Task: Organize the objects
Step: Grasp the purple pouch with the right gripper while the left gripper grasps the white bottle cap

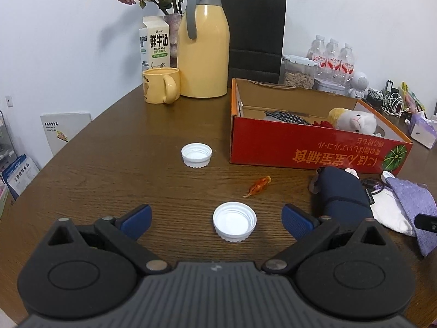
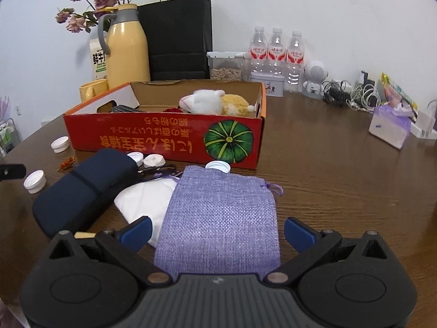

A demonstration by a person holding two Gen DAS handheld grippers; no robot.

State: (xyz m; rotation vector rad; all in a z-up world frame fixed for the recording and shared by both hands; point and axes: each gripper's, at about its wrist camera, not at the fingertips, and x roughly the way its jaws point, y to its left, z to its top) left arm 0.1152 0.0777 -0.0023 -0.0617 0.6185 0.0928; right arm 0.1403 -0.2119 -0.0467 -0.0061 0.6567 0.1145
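Note:
My left gripper (image 1: 217,218) is open, with a white bottle cap (image 1: 234,224) on the table between its blue fingers. A second cap (image 1: 196,154) lies farther off, and an orange candy wrapper (image 1: 259,186) lies to the right. My right gripper (image 2: 217,231) is open above a purple woven pouch (image 2: 218,218), which overlaps a white cloth (image 2: 147,196). A dark blue case (image 2: 82,188) lies to the left, with scissors (image 2: 158,170) and several caps beyond. The red cardboard box (image 2: 164,139) holds a plush toy (image 2: 210,101).
A yellow thermos (image 1: 203,46), yellow mug (image 1: 161,84), milk carton (image 1: 154,45), black paper bag (image 1: 254,35) and flower vase stand at the back. Water bottles (image 2: 275,52), a food container, a small tin, tangled cables (image 2: 352,95) and a tissue pack (image 2: 390,127) sit at the right.

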